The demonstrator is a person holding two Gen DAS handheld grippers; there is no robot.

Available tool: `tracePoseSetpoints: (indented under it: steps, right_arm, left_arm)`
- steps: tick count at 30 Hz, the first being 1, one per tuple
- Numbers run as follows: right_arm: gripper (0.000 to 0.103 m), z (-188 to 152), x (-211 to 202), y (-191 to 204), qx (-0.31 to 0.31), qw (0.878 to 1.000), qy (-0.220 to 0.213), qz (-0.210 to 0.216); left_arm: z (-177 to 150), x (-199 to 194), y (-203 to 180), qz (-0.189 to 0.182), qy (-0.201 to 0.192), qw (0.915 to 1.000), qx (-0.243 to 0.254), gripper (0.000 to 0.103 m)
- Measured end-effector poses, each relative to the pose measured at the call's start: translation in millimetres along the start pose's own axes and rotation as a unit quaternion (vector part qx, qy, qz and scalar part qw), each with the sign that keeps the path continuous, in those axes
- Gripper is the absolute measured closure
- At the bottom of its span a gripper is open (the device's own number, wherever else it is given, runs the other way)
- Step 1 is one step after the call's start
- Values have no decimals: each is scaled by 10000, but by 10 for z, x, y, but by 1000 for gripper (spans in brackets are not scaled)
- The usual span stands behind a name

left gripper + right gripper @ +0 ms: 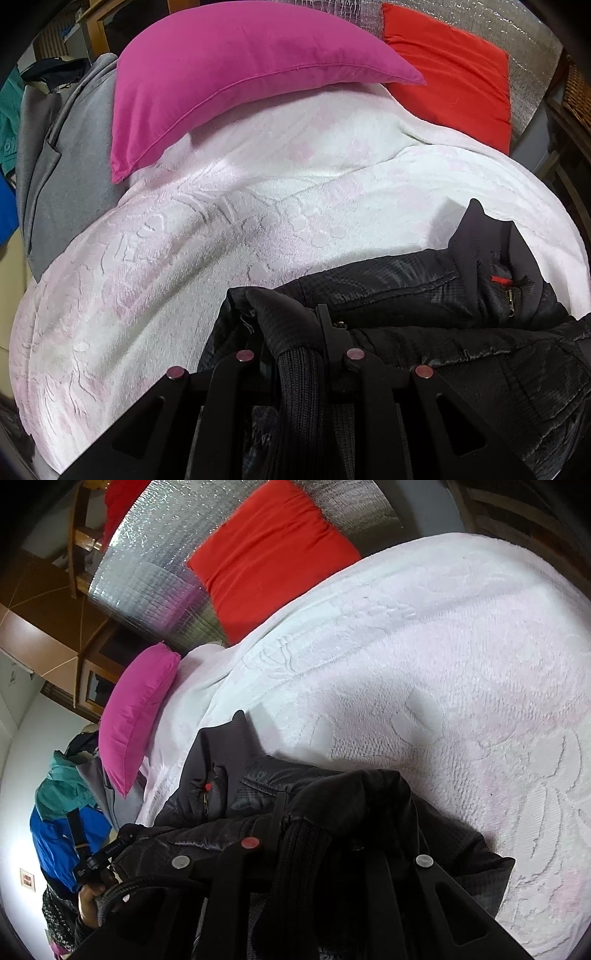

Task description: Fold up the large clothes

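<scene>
Closest in, both grippers are pinched down on the black jacket (pixel 424 295). The left gripper (pixel 291 332) has its jaws pressed together on a ribbed knit cuff with a fold of the shell bunched over it, and the right gripper (pixel 317 812) is clamped the same way on another ribbed knit bit. The rest of the jacket lies in a heap on the white bedspread (pixel 184 240) just ahead, collar and zipper (pixel 510 295) poking up, a small red tab beside the zip.

Further back, a pink pillow (pixel 240 74) sits on the bedspread, a red pillow (pixel 450 85) leans on a silvery quilted panel (pixel 147 572), and grey fabric (pixel 66 166) lies off the bed's edge. In the right wrist view there's a hand (pixel 90 897) on the other gripper's handle, plus a blue and teal garment (pixel 59 812).

What could go wrong, I reckon: the shell looks slick, so a cuff could slide out if it's tugged, and the bunched middle could fold in crooked or snag on the zip.

No readable brand or writing anywhere; the tab is too small to tell.
</scene>
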State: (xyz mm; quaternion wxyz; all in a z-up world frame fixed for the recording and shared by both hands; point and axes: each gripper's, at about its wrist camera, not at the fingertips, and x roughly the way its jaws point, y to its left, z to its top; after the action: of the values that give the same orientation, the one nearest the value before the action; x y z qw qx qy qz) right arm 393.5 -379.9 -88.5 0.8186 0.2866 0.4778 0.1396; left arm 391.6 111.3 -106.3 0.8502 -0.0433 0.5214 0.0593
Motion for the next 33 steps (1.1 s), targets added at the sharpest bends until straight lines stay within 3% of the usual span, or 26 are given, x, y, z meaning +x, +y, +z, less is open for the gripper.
tracePoseSetpoints:
  steps: [10, 24, 30, 33]
  right_arm:
    - [88, 66, 7, -21, 172, 9996, 204, 62]
    - [88, 193, -100, 96, 95, 9994, -7, 328]
    - [85, 183, 188, -150, 594, 9975, 226, 299]
    - [82, 160, 181, -193, 691, 9963, 221, 465]
  left_arm:
    - [40, 11, 19, -54, 99, 9999, -62, 85]
    - [131, -97, 51, -124, -129, 9996, -228, 85]
    - [127, 128, -12, 2, 24, 9998, -199, 84]
    - [137, 138, 52, -163, 25, 9990, -420, 81]
